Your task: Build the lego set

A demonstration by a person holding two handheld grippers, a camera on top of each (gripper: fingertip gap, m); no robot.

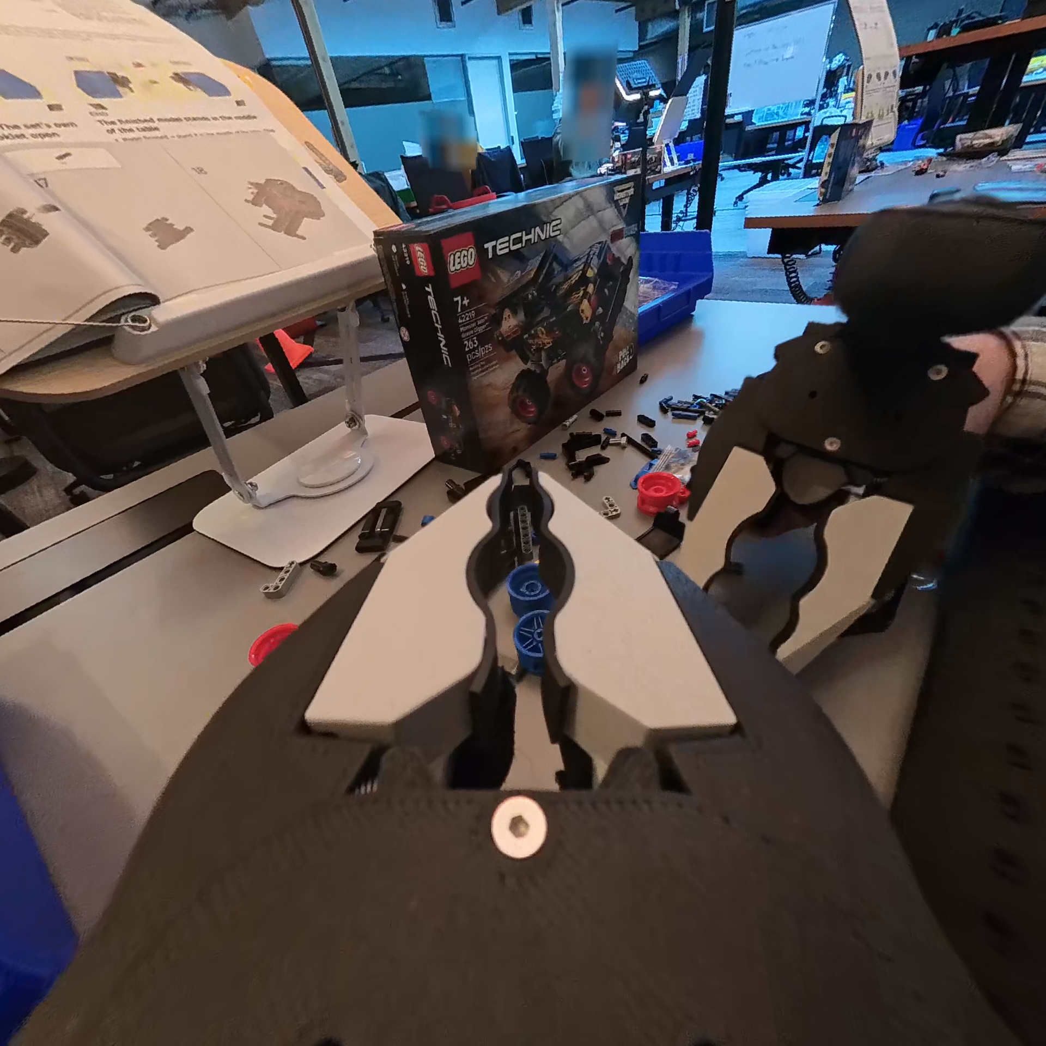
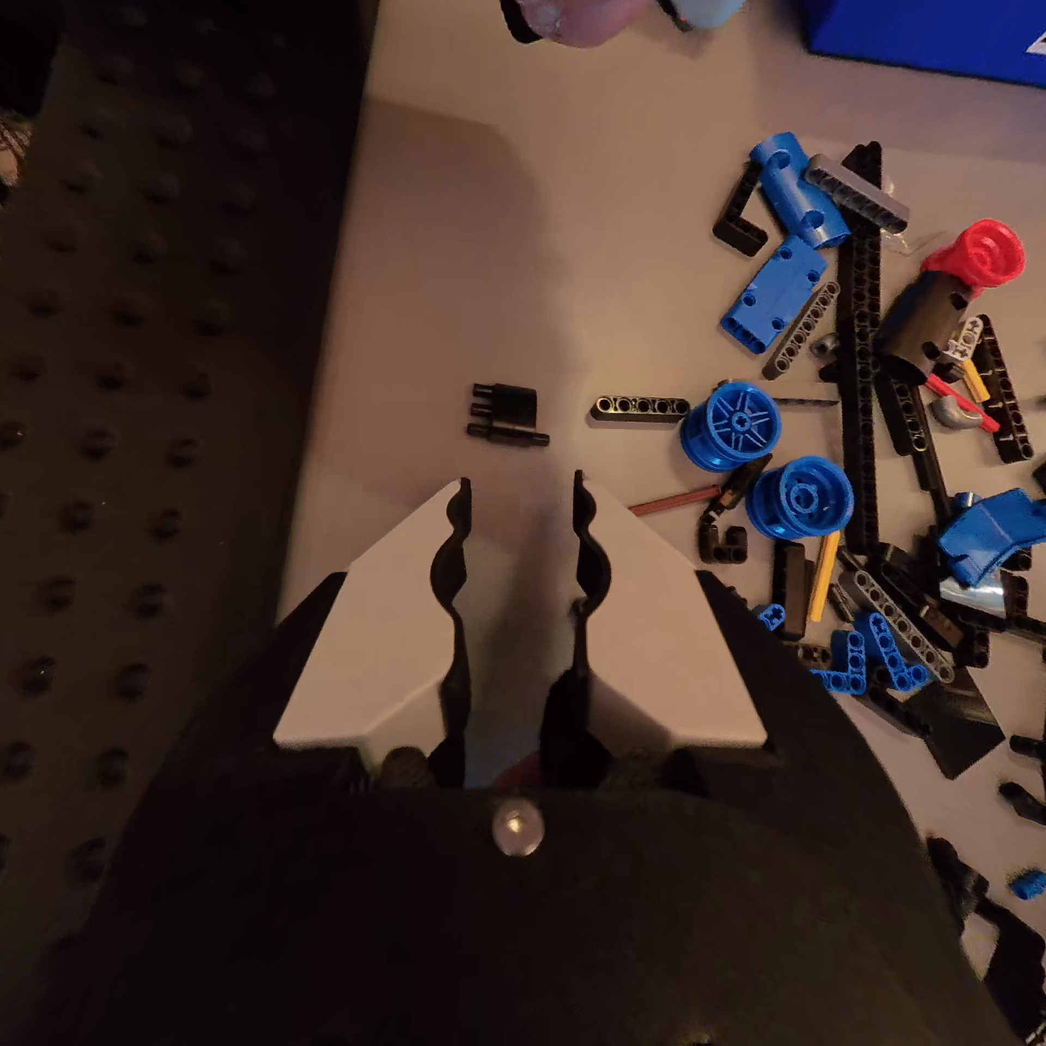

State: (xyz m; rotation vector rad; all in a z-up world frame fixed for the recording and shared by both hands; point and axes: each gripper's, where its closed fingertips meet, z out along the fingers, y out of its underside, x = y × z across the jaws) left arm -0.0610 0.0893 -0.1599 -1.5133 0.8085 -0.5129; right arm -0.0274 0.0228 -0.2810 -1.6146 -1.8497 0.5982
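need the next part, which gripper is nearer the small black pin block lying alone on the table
Right. The right gripper hangs open just short of the small black pin block, fingers aimed at it. The left gripper is shut on a black holed beam; the block's distance from it cannot be judged.

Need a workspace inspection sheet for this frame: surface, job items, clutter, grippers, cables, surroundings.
Surface: pale grey table, flat, dim in the right wrist view.
Job's things: two blue wheel rims side by side; black beam and small black pin assembly lying apart; set box upright; instruction booklet open on a white stand.
Clutter: loose pile of black, blue and red parts; red rim near it.
Grippers: left gripper nearly closed around a black holed part; right gripper open, empty.
Cables: nothing seen on the table.
Surroundings: blue bin behind the box; other desks, blurred people.
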